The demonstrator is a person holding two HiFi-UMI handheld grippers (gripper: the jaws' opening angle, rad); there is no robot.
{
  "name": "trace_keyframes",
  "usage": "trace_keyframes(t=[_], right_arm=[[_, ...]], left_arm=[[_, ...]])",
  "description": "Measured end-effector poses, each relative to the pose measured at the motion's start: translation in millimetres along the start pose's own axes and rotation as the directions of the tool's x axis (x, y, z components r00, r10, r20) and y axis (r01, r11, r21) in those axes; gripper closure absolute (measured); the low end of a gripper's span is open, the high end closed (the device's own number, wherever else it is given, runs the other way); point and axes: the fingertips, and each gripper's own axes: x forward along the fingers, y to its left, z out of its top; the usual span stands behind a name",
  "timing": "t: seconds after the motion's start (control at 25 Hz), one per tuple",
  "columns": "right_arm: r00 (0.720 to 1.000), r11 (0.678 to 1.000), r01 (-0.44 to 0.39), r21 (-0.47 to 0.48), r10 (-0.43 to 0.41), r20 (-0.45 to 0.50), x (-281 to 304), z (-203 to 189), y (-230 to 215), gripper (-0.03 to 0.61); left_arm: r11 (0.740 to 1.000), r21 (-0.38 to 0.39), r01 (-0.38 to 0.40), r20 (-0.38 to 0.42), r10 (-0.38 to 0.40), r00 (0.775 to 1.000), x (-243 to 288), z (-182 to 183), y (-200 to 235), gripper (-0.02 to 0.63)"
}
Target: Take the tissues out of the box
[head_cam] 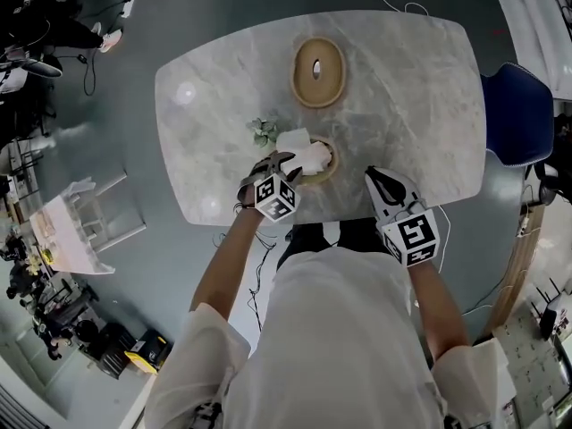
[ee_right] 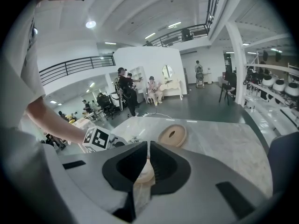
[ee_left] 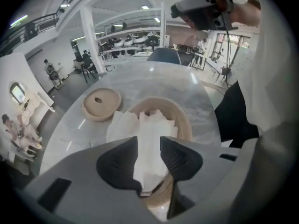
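LEFT: left gripper (ee_left: 149,146) jaws apart, astride the topmost of the tissues (ee_left: 150,125), not pinching | STEP: lining up the grasp; next, close on the fold and lift straight up | LOOK: white, folded, crumpled, standing out of the round wooden box (ee_left: 185,123) near the front edge of the counter (head_cam: 429,105) | RIGHT: right gripper (ee_right: 147,160) jaws together, empty, near the box.
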Motion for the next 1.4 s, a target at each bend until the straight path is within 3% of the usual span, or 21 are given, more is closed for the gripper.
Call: trace_keyframes(t=[0.36,0.48,0.8,1.4], right_arm=[[1.000,1.000,-0.014,0.016,0.015,-0.015,9,0,-7,0.537],[1.000,1.000,-0.014,0.021,0.015,-0.020,8,-4,-10,0.537],[0.999,0.999,-0.031,0.024,0.031,-0.021,8,-9,-11,0.537],[0.997,0.998,-0.069,-0.010,0.068,-0.027,3,-12,-8,0.537]], left_arm=[[0.992,0.112,0.054,-0.168,-0.034,0.985,33,-18,-7,0.459],[0.992,0.115,0.060,-0.188,-0.038,0.981,38,-19,-11,0.496],[0.996,0.088,0.025,-0.158,-0.010,0.987,31,-16,-14,0.590],[0.999,-0.005,-0.051,-0.049,0.051,0.998,-10,0,-22,0.606]])
